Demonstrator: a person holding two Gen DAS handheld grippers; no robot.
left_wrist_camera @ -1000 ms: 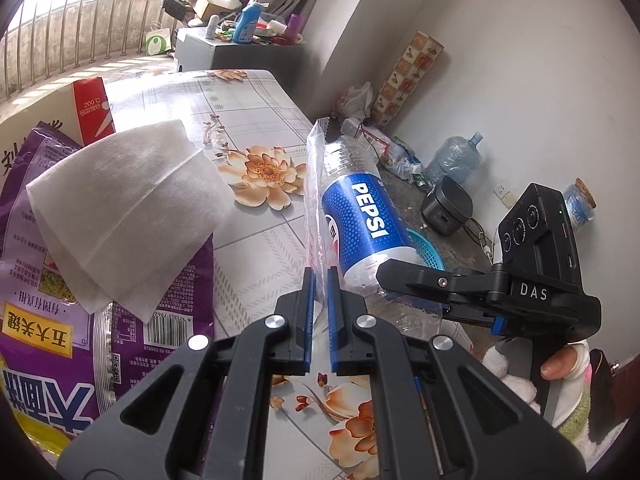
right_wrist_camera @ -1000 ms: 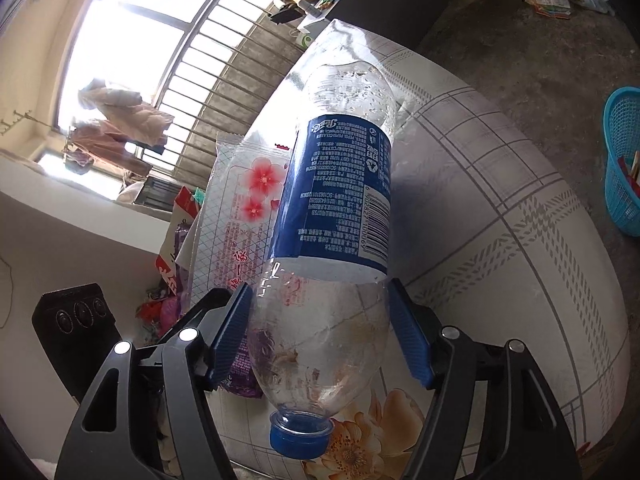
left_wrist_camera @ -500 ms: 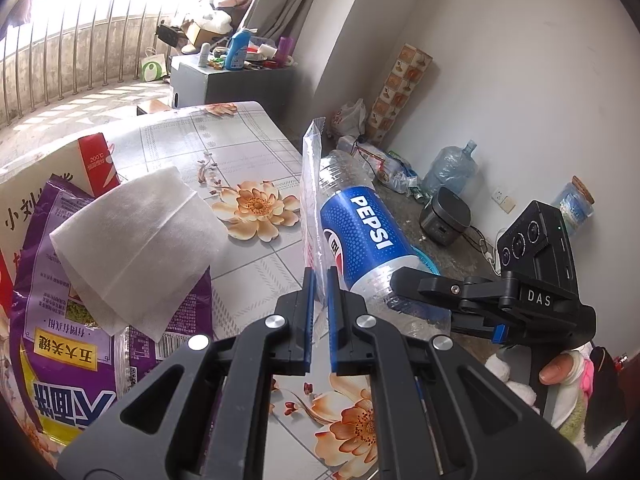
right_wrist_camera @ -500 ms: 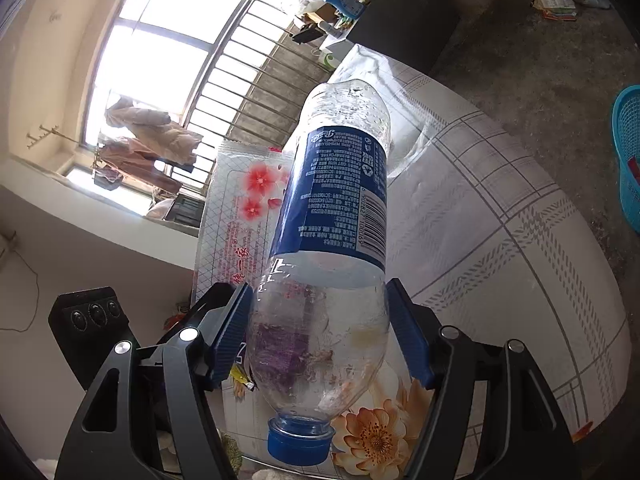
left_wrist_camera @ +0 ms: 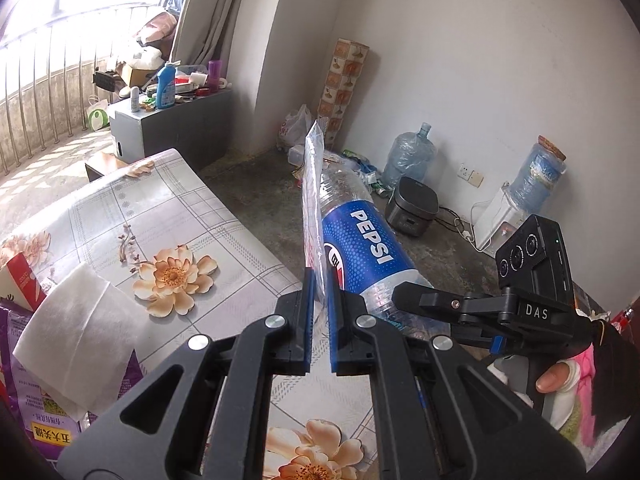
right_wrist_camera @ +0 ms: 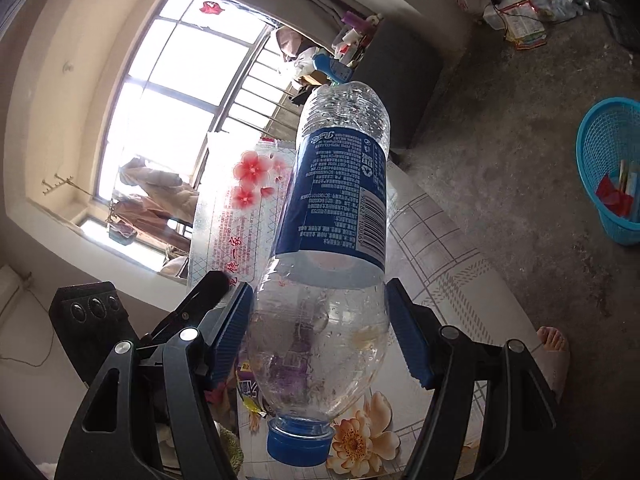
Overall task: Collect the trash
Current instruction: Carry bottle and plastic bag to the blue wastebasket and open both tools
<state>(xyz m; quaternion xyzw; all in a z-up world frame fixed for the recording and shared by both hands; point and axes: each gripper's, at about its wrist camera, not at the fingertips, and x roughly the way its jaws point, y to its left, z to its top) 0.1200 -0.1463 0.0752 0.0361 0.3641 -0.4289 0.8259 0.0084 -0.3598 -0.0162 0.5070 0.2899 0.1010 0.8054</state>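
Your right gripper [right_wrist_camera: 320,332] has its jaws spread wide around the Pepsi bottle [right_wrist_camera: 340,184], pads pressing the clear shoulder just below the label; cap [right_wrist_camera: 300,440] points back toward you, base away. It looks empty, so expect it light, thin-walled and springy: squeeze harder and the wall may dent and pop out. Smooth, ribbed plastic, likely slick; the shoulder taper could let it creep toward the cap. The label band would probably give a straighter hold.

Your left gripper [left_wrist_camera: 318,312] is nearly closed, pinching the lower edge of a clear plastic wrapper [left_wrist_camera: 312,200] that stands up edge-on ahead of the pads, touching the bottle's side. Thin, floppy film printed with red blossoms; weightless, prone to flutter or slide free.

Right of the bottle, down on the floor, sits the blue mesh basket [right_wrist_camera: 608,160], apparently the trash target.
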